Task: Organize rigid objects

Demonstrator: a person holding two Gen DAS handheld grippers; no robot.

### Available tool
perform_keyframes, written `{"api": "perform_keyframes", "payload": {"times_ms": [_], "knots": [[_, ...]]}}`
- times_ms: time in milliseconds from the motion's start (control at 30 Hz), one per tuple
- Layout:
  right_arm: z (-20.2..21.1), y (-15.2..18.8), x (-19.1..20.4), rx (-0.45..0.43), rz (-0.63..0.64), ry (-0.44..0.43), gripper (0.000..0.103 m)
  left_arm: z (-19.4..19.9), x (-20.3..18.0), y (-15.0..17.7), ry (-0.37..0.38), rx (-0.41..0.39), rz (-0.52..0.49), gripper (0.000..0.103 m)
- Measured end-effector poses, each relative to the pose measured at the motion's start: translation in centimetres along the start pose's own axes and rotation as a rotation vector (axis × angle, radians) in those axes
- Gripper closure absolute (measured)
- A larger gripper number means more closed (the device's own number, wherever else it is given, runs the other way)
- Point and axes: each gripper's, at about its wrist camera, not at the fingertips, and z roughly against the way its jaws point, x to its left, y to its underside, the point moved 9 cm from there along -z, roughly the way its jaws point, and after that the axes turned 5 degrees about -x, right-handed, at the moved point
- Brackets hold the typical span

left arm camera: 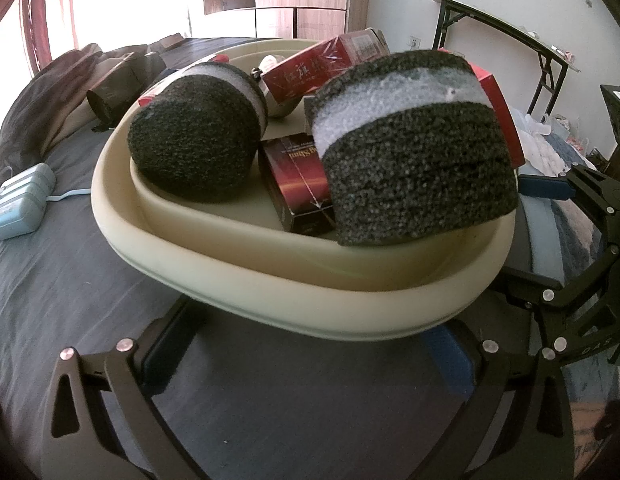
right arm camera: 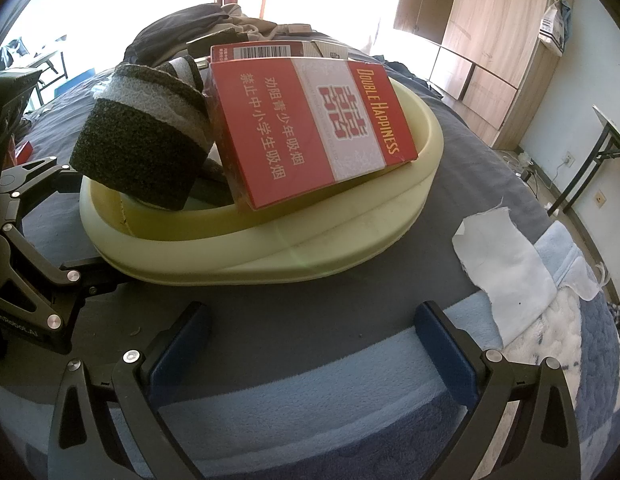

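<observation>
- Left gripper point(left arm camera: 310, 354) and right gripper point(right arm camera: 312, 330) spread wide, empty, beside cream oval basin point(left arm camera: 310, 292) on bed.
- Only left view: dark glossy cigarette pack point(left arm camera: 300, 184) inside.
- Only right view: red Double Happiness carton point(right arm camera: 310, 128) leaning on rim, beside coarse sponge point(right arm camera: 146, 140).

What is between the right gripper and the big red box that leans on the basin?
Only the basin's near rim. The right gripper is open above bare bedding, and the red box rests on that rim just beyond. The sponge sits left of the box, out of the way.
</observation>
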Motion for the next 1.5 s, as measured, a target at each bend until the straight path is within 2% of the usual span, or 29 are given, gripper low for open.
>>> {"api": "perform_keyframes", "payload": {"times_ms": [1500], "knots": [[0.01,0.00,0.01,0.000,0.000,0.000,0.000,0.01,0.03,0.00,0.000,0.000,0.000,0.000]]}}
